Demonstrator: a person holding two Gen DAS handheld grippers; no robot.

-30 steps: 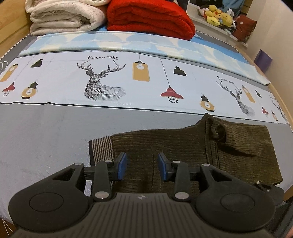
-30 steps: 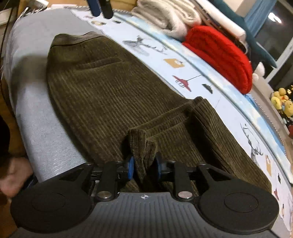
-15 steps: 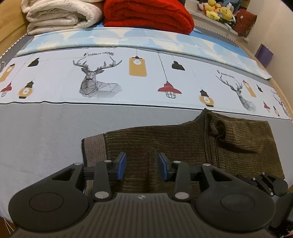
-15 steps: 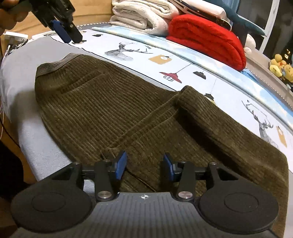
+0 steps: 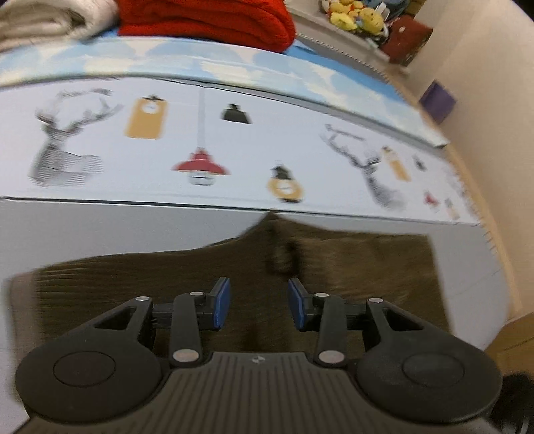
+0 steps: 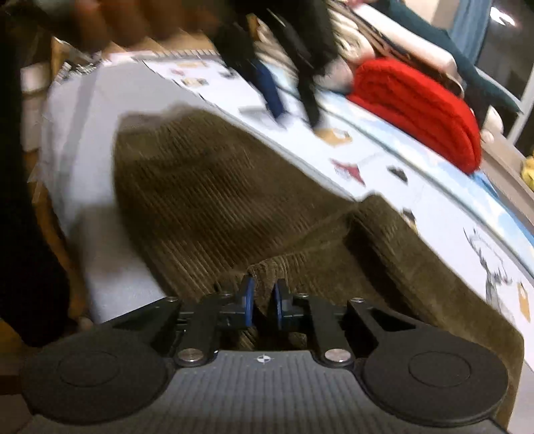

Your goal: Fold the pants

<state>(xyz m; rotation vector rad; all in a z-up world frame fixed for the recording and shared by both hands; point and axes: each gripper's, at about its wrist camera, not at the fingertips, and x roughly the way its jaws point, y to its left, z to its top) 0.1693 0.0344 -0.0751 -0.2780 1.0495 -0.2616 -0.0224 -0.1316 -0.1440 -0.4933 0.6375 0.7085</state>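
Olive-brown corduroy pants (image 5: 350, 267) lie folded on the grey part of the bed, also in the right wrist view (image 6: 207, 207). My left gripper (image 5: 256, 303) is open and empty, hovering over the pants' near middle. My right gripper (image 6: 263, 304) is shut on a raised fold of the pants at their near edge. The left gripper shows blurred in the right wrist view (image 6: 290, 100), above the far side of the pants. Both views are motion-blurred.
A printed sheet with deer and lamps (image 5: 200, 150) covers the bed behind the pants. A red folded blanket (image 5: 207, 16) and a white one (image 5: 43, 20) lie at the back. Plush toys (image 5: 357, 16) sit on a ledge. The bed's right edge (image 5: 500, 267) is close.
My right gripper, open half a second ago, has closed on a fold of the pants. My left gripper has moved right over the pants and stays open.
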